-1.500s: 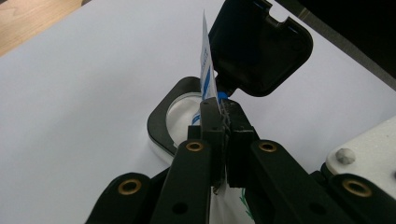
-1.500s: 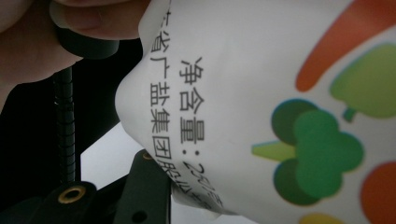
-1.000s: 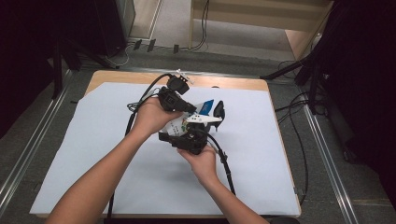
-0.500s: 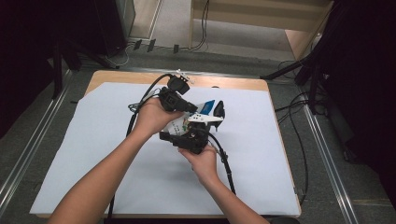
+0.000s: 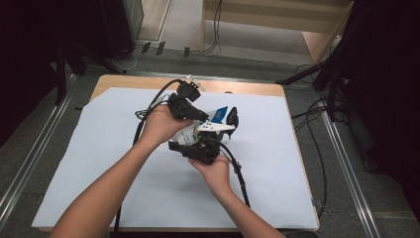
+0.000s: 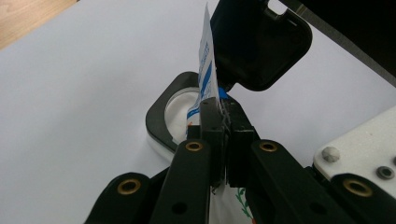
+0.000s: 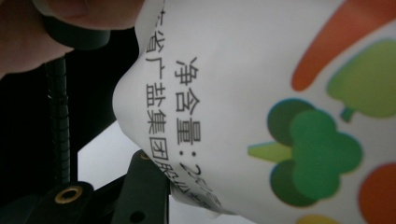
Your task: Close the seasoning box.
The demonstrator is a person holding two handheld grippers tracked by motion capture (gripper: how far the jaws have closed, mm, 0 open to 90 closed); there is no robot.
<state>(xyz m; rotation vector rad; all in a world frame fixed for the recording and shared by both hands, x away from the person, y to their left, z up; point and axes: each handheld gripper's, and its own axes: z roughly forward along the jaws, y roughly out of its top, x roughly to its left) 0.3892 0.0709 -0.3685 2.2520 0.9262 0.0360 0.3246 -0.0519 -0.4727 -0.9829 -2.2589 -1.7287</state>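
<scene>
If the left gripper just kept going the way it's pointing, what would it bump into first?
Probably the black container with its open lid, just beyond the packet the left gripper pinches; depth is unclear.

looks down and forward on the table (image 5: 297, 198) from above. rides close along each gripper's jaws. shares the white packet (image 5: 214, 118) (image 6: 206, 70) (image 7: 261, 93).

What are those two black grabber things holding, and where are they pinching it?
A white printed packet. The left gripper is shut on its blue-printed top edge. The right gripper sits against its lower part, but whether it pinches there cannot be told.
</scene>
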